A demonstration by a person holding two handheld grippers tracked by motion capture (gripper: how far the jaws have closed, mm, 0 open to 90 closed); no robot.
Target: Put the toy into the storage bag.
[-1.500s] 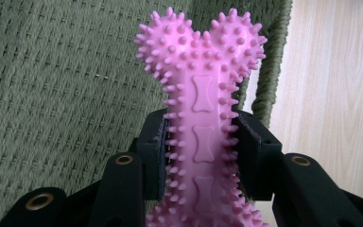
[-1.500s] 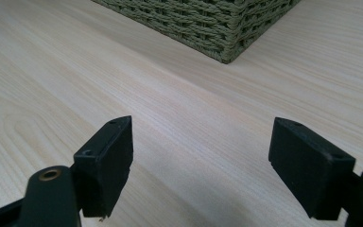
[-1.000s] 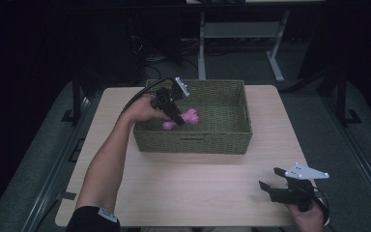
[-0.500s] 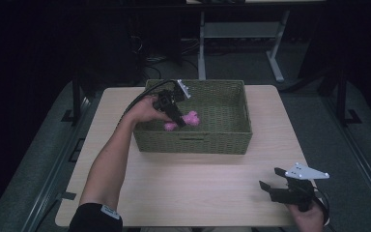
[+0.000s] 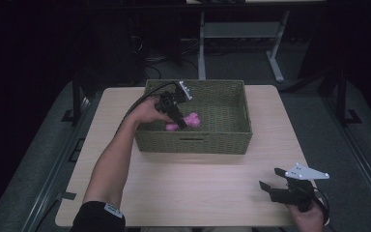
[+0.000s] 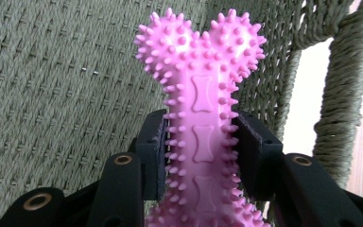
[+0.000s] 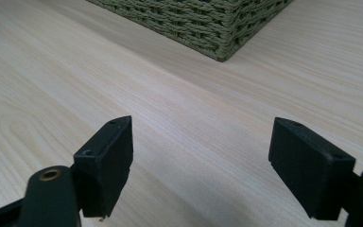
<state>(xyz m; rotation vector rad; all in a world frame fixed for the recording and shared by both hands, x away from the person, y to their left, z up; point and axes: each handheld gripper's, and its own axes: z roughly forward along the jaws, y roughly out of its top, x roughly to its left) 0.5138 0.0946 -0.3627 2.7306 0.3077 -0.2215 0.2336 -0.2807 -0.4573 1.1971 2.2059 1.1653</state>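
One pink spiky bone toy [image 6: 201,127], one woven basket [image 5: 222,140], two grippers. Toy inside basket, clamped mid-shaft by left gripper [image 6: 201,156], long axis running straight out along jaws. Right gripper [image 7: 201,165] wide open over table [image 7: 179,109].

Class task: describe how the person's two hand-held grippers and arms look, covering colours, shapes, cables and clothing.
Both grippers are black with two blocky, flat-faced jaws. The left gripper trails a black cable and carries a pale plate on top. The right gripper bears a grey three-cornered plate; brass-coloured rivets sit at its jaw joints. The left arm wears a short black sleeve with a small white label.
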